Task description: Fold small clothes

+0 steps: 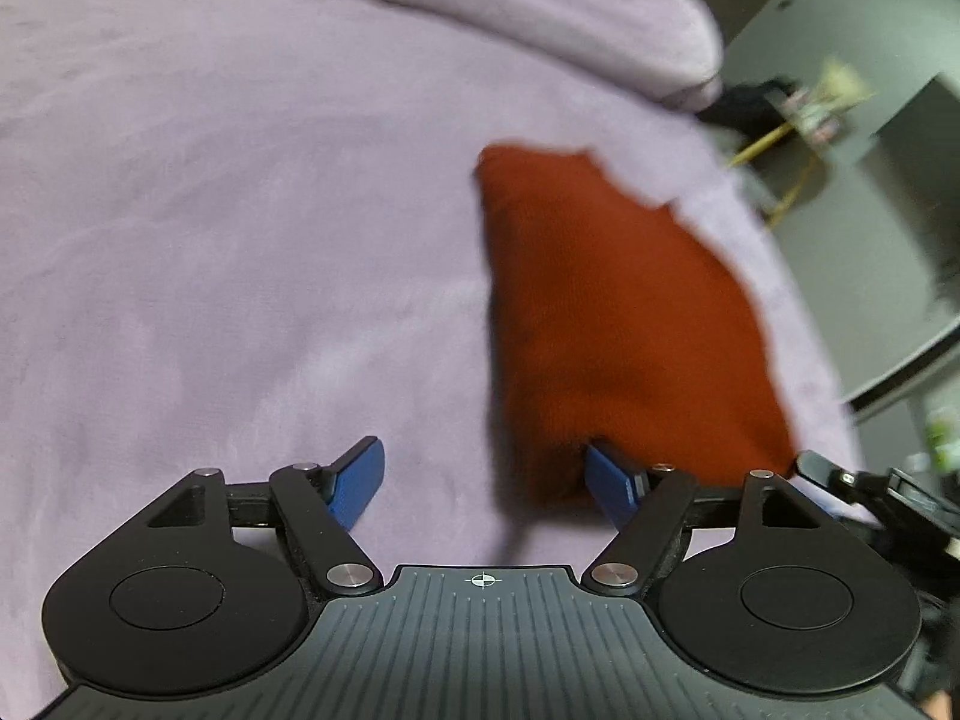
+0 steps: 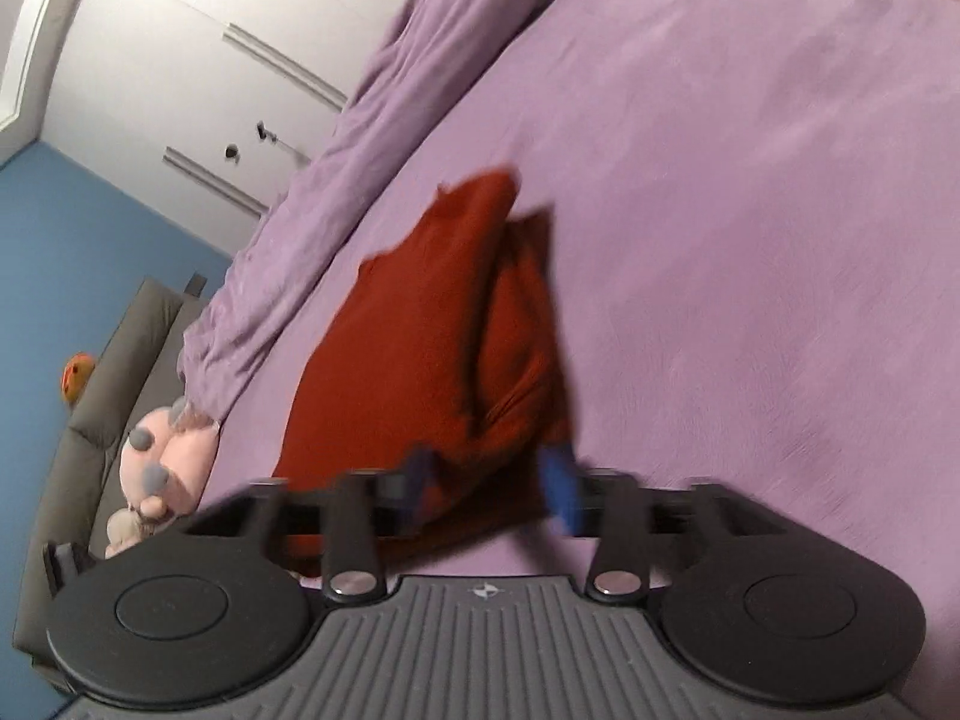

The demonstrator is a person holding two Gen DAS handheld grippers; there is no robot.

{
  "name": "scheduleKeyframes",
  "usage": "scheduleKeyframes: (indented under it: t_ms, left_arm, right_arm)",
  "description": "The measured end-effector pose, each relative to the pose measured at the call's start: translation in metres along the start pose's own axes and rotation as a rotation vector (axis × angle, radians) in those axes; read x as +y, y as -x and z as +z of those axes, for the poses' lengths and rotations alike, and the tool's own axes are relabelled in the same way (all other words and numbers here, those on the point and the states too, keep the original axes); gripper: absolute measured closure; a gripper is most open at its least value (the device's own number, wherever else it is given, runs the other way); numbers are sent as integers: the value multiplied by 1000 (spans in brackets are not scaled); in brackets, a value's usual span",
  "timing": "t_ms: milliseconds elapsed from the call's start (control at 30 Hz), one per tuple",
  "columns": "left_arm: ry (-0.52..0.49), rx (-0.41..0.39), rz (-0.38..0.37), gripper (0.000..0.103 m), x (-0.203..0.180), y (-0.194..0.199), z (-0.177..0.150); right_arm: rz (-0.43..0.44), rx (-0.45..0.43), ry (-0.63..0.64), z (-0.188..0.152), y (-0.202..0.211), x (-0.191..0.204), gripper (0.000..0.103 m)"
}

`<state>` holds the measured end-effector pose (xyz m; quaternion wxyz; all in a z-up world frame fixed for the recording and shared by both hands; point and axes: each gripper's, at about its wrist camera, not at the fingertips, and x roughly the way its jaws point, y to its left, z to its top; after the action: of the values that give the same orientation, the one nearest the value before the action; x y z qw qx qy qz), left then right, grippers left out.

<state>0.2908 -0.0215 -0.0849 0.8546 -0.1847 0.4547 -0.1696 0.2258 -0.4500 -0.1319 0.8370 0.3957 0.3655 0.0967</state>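
Note:
A small rust-red garment [image 1: 624,324] lies on the purple bed cover [image 1: 240,240]. My left gripper [image 1: 486,480] is open with its blue pads wide apart; its right pad [image 1: 612,486] touches the garment's near edge. In the right wrist view the red garment [image 2: 420,348] is partly folded over itself. My right gripper [image 2: 492,480] has its blue pads apart, with the garment's near end lying between them. That view is motion-blurred.
A rolled purple duvet [image 2: 336,168] lies along the bed's far side. A grey sofa [image 2: 114,360] with a pink plush toy [image 2: 156,456] stands beyond the bed. The right gripper's body [image 1: 870,486] shows at the left view's right edge.

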Motion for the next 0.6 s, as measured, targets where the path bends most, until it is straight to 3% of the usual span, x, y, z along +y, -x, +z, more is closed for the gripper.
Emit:
scheduleKeyframes:
  t_ms: [100, 167, 267, 333, 400, 500, 600]
  left_arm:
    - [30, -69, -69, 20, 9, 4, 13]
    - [81, -38, -135, 21, 12, -16, 26]
    - [141, 41, -169, 21, 8, -54, 43]
    - [144, 70, -176, 22, 4, -73, 51]
    - [171, 91, -203, 23, 4, -87, 57]
    - [247, 128, -236, 24, 6, -106, 59]
    - [275, 119, -226, 37, 4, -111, 58]
  right_arm:
    - [54, -1, -68, 20, 1, -17, 35]
    - [92, 32, -125, 34, -11, -28, 30]
    - [196, 67, -234, 52, -35, -39, 30]
    - [182, 87, -271, 61, -57, -37, 36]
    - [134, 112, -207, 67, -73, -27, 47]
    - [130, 136, -202, 65, -90, -24, 62]
    - [141, 120, -243, 64, -97, -25, 75]
